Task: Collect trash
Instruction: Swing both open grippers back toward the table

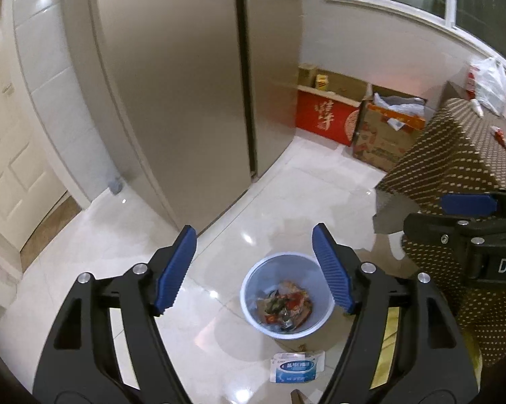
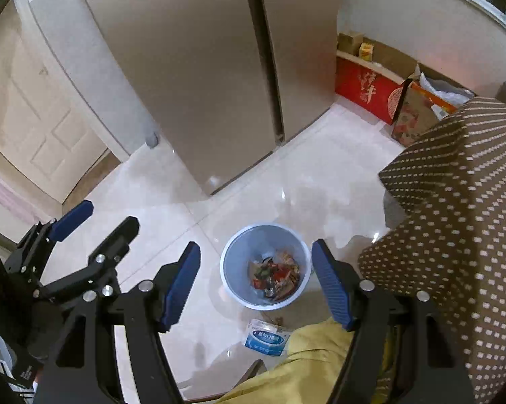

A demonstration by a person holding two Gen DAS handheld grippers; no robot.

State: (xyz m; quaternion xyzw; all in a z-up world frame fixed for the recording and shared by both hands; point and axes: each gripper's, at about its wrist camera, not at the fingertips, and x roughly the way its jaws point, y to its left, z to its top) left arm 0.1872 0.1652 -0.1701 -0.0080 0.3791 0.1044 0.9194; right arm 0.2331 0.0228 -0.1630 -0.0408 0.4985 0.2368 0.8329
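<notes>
Both my grippers hang high over the floor with jaws spread wide and nothing in them: left gripper (image 1: 254, 266), right gripper (image 2: 256, 281), each looking down on the white trash bin (image 1: 253, 316), which holds a heap of crumpled wrappers. One piece is not yet in: a blue-and-white packet (image 1: 295, 368) flat on the tile just beside the bin's near side. Next, I judge: go down low, pinch an edge of that thin packet, lift it over the rim.
</notes>
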